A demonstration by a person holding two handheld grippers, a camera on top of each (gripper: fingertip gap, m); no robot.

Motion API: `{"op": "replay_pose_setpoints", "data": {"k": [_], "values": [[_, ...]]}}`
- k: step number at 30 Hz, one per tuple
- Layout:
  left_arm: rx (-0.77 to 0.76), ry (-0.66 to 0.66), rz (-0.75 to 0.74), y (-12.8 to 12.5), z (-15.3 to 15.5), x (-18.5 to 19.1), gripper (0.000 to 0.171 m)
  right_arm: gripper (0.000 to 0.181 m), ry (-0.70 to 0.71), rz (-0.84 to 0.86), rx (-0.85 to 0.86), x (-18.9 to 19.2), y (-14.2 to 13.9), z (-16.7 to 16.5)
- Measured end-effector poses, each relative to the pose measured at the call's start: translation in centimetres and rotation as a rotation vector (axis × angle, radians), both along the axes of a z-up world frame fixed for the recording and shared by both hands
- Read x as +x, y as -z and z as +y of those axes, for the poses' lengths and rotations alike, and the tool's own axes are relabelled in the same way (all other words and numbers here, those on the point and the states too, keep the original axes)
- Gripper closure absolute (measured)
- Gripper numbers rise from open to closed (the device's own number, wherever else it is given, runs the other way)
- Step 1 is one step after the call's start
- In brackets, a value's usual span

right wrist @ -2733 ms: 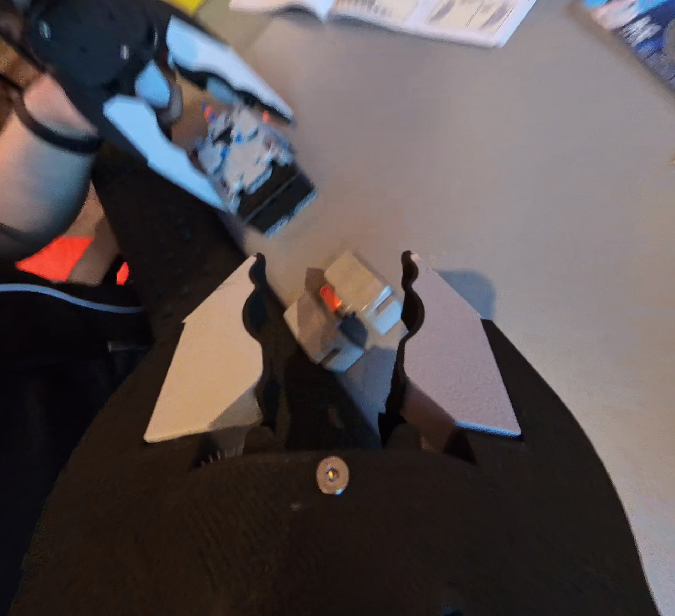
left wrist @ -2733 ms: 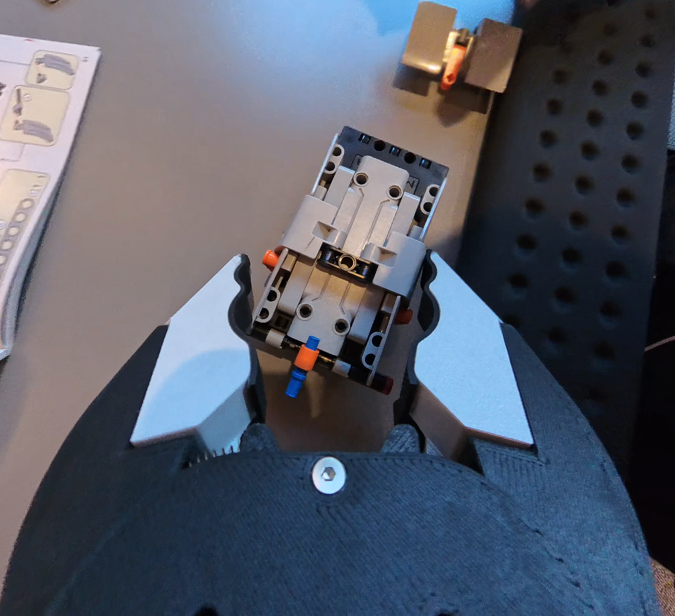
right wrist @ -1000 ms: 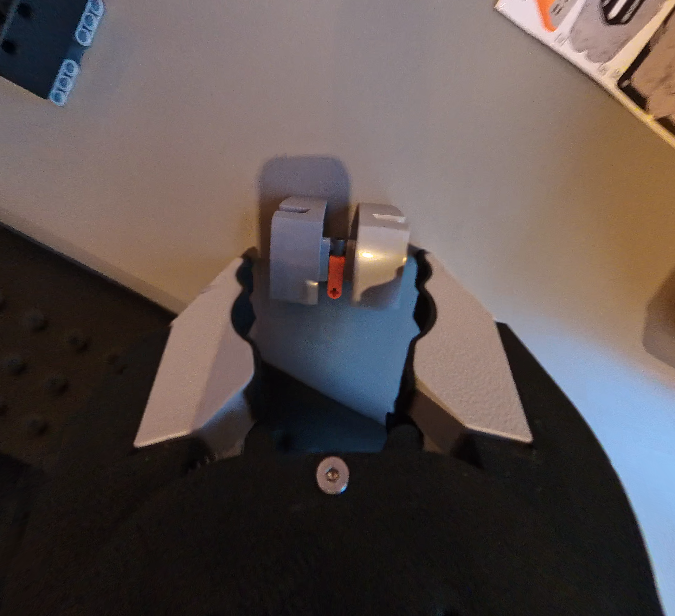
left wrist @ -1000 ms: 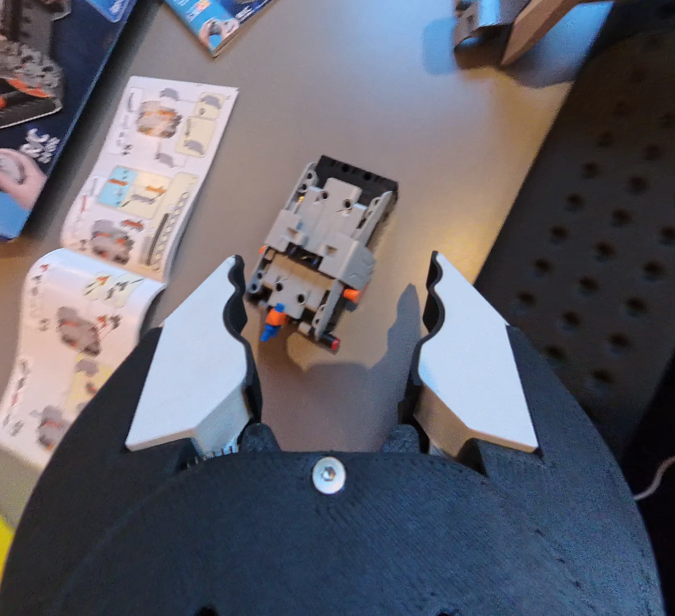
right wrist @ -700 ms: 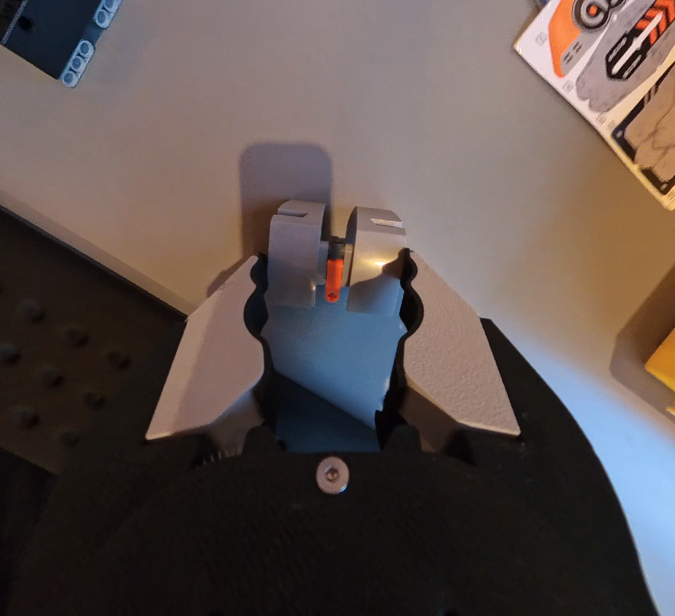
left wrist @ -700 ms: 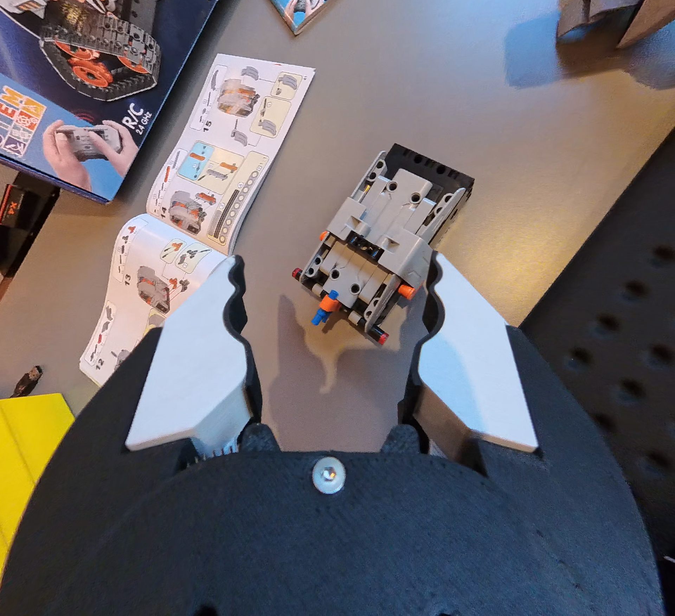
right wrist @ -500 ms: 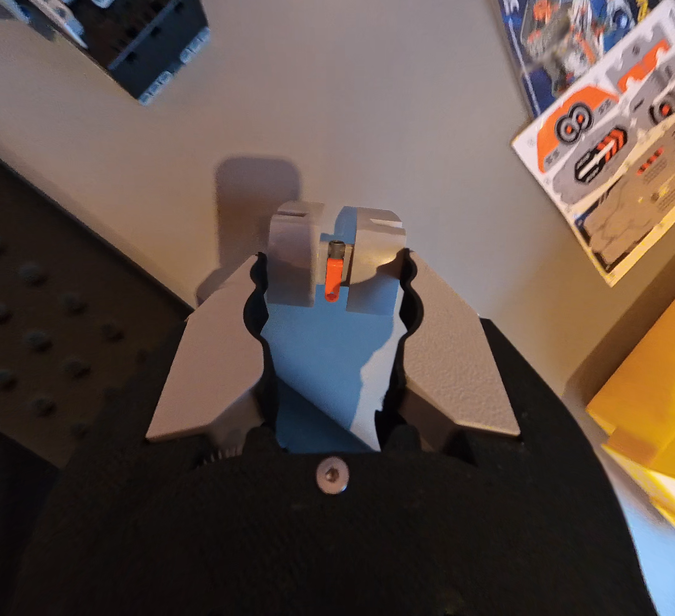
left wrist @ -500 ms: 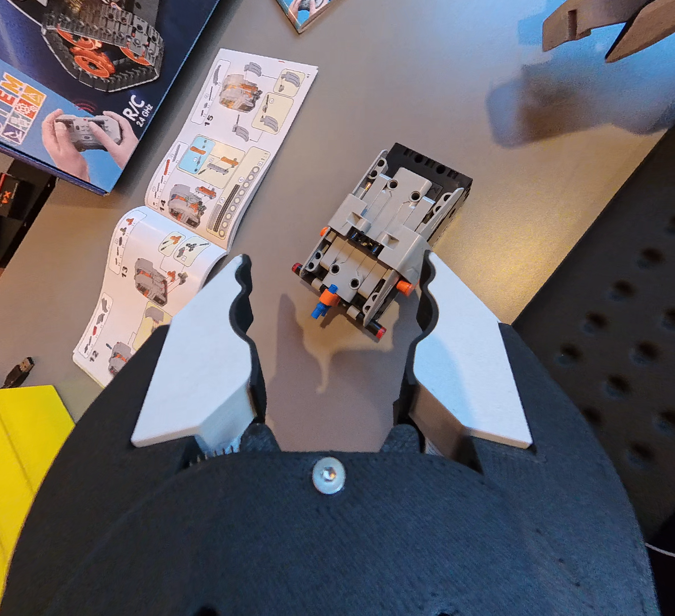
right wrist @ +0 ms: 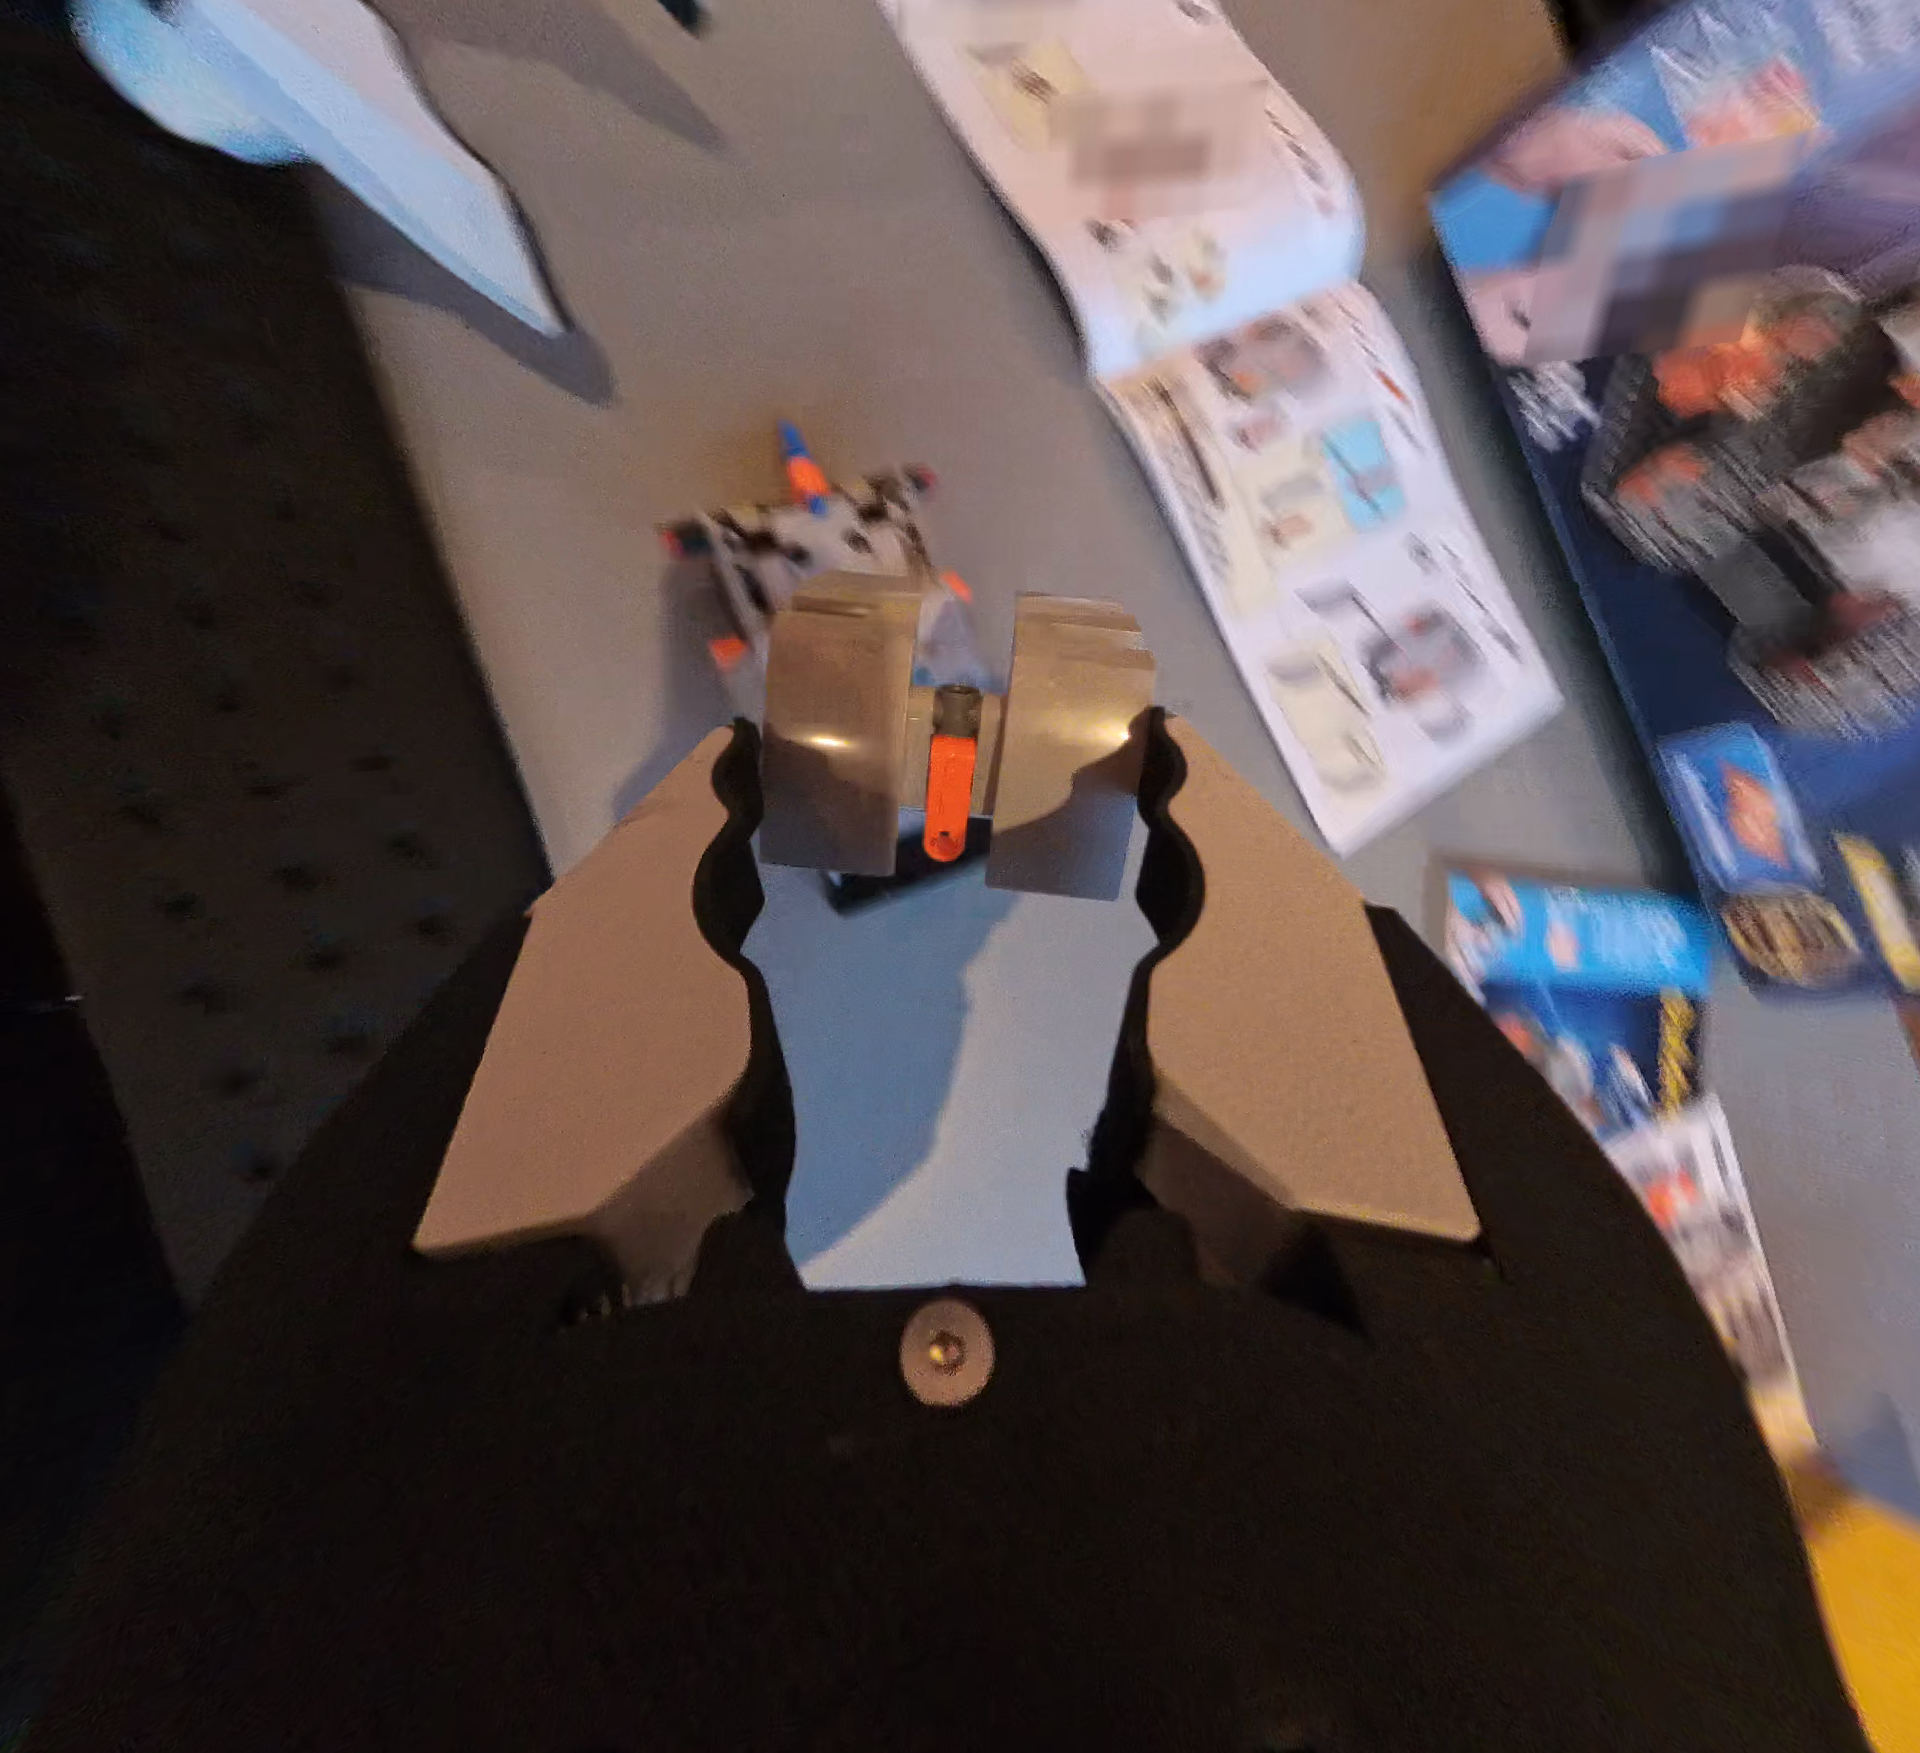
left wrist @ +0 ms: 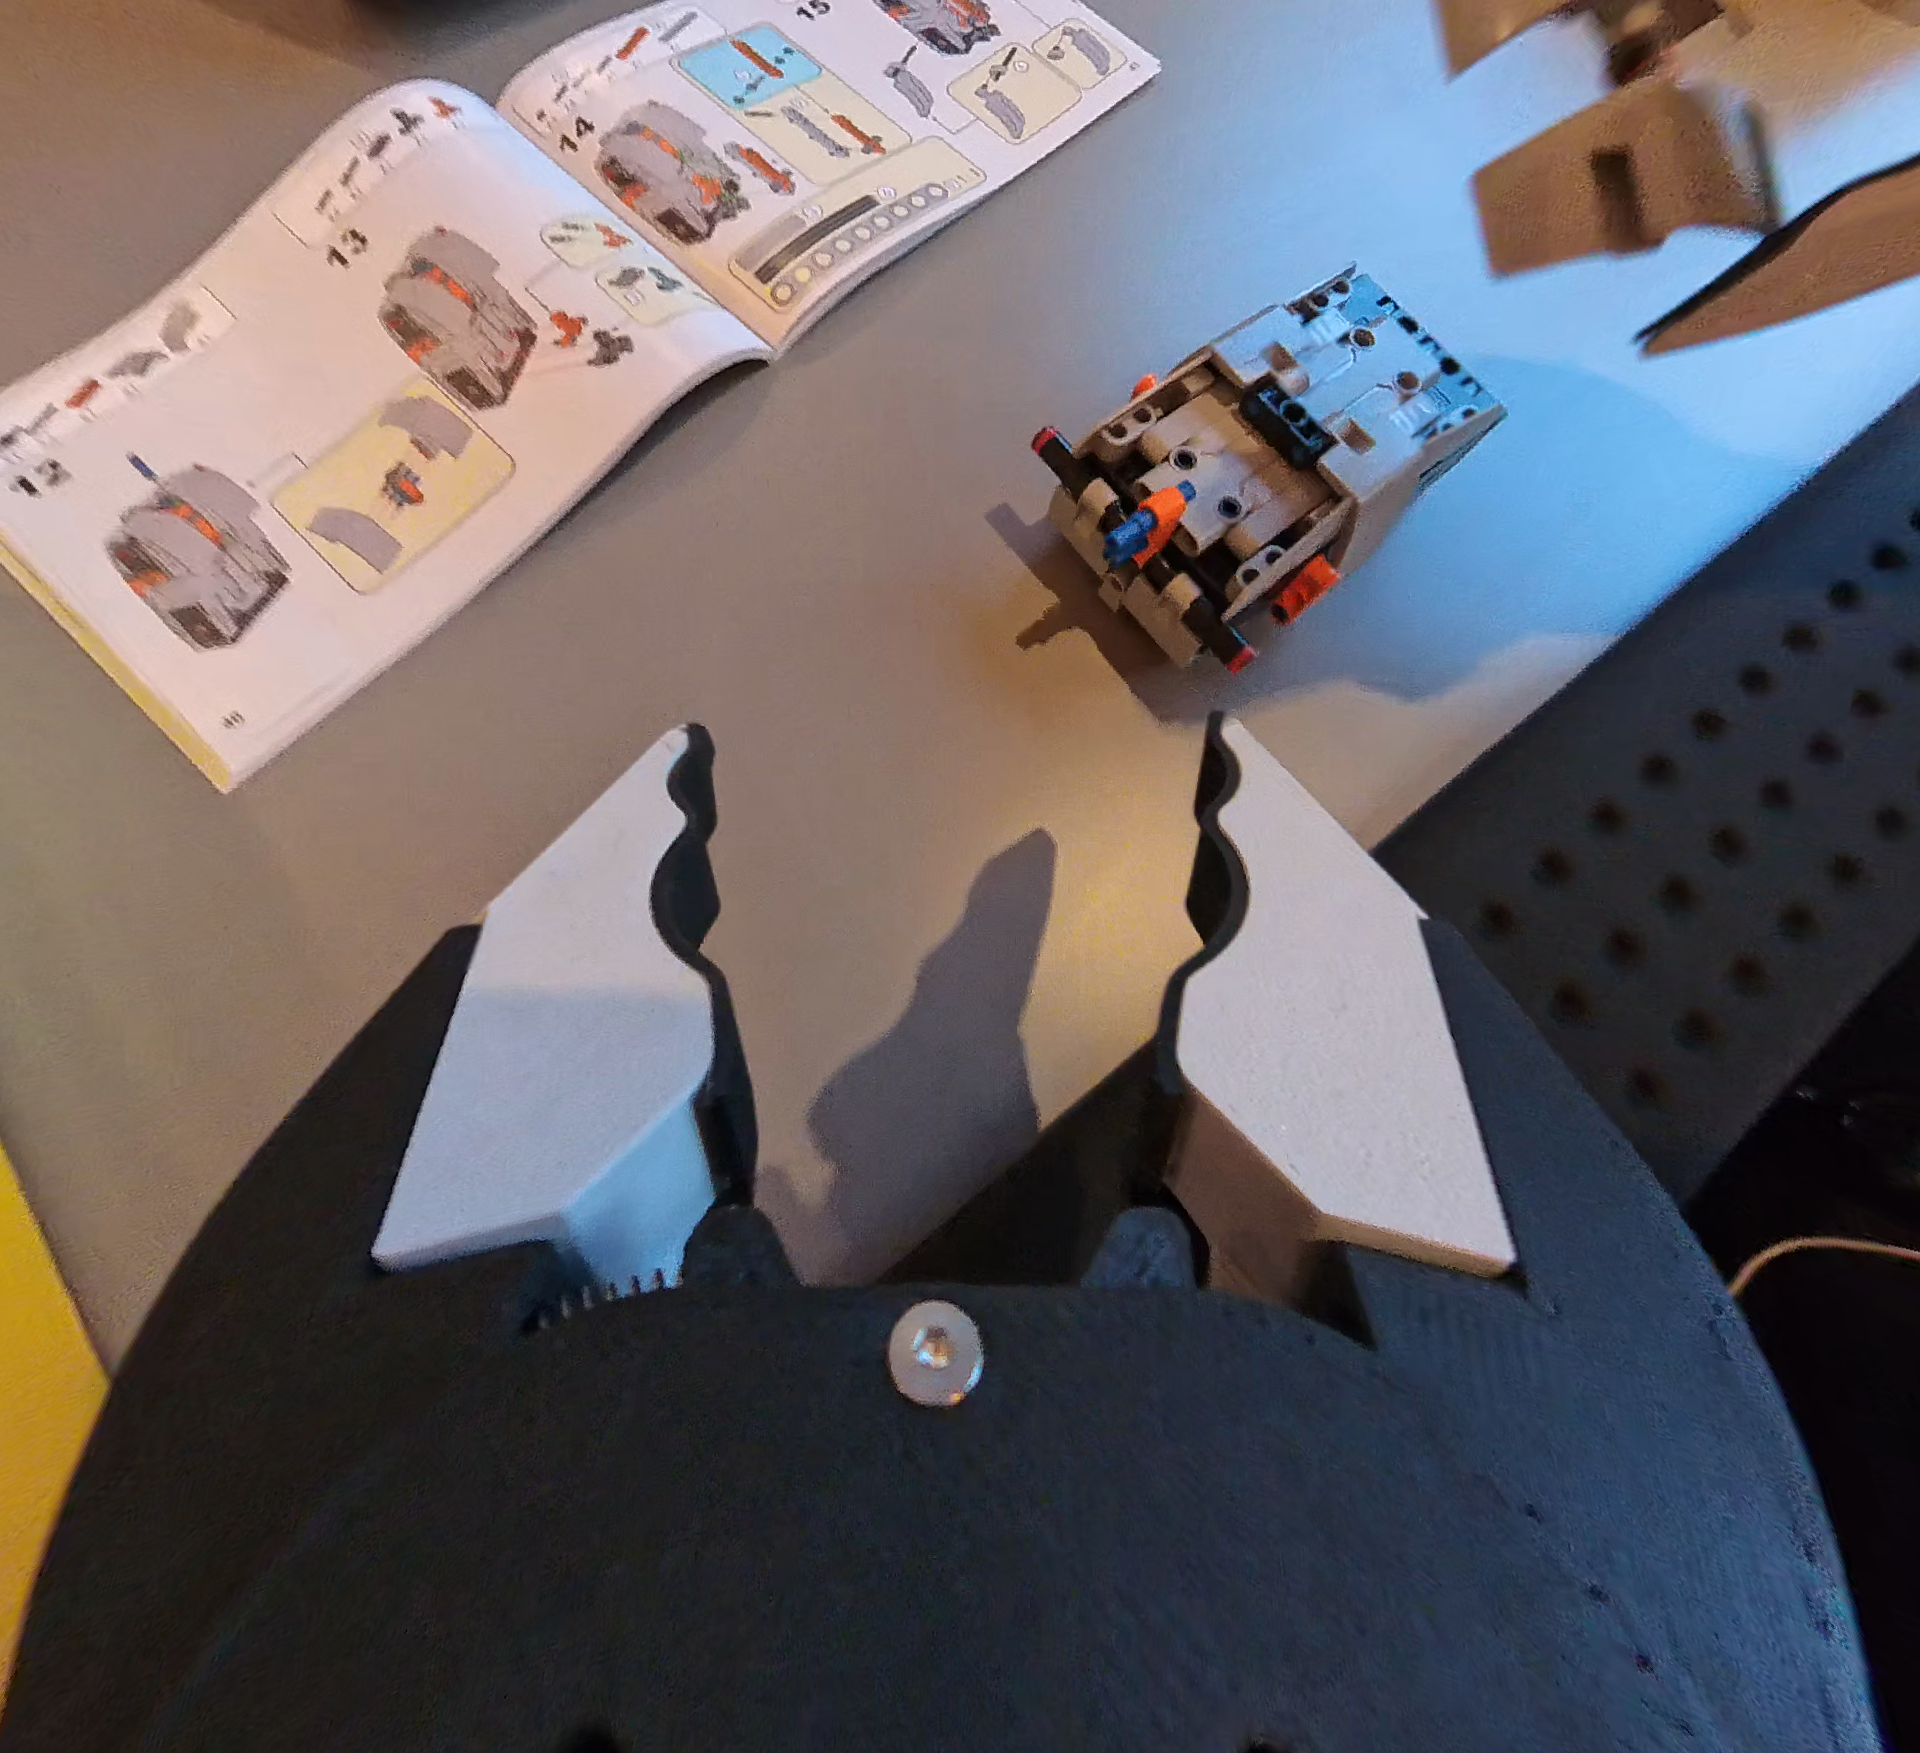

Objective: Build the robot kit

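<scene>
Holding grey two-block piece point(right wrist: 951, 747) clamped in right gripper point(right wrist: 945, 727), off the worktop point(left wrist: 883, 664).
Left gripper point(left wrist: 956, 747) spread, empty; brick assembly point(left wrist: 1262, 477) sits far-right of its fingers point(left wrist: 582, 976).

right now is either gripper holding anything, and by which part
The right gripper holds a small grey piece by its two outer side faces, near the lower end. The left gripper is open and holds nothing.
</scene>
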State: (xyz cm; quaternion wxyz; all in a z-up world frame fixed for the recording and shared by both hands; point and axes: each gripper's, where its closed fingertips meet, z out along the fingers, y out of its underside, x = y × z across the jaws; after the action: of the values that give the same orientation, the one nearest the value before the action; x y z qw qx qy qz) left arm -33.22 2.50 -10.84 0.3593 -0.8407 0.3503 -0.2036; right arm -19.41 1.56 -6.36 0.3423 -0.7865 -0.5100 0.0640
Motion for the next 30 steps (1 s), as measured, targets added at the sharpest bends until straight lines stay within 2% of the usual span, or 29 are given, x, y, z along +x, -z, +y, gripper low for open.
{"op": "replay_pose_setpoints", "data": {"k": [3, 9, 20, 30], "values": [[-0.010, 0.007, 0.009, 0.6, -0.3, -0.5, 0.079, 0.109, -0.163, 0.028, -0.094, -3.6, 1.5, -0.4], [-0.036, 0.064, 0.001, 1.5, -1.1, 0.0, 0.078, 0.109, -0.277, 0.009, -0.242, -4.9, 4.4, -0.3], [-0.058, 0.129, -0.029, 1.9, -0.4, 1.2, 0.078, 0.109, -0.412, -0.061, -0.213, -6.2, 5.8, 0.5], [-0.106, 0.194, -0.082, 2.2, -0.8, 2.4, 0.079, 0.109, -0.515, 0.101, -0.212, -7.8, 5.9, 0.4]]}}
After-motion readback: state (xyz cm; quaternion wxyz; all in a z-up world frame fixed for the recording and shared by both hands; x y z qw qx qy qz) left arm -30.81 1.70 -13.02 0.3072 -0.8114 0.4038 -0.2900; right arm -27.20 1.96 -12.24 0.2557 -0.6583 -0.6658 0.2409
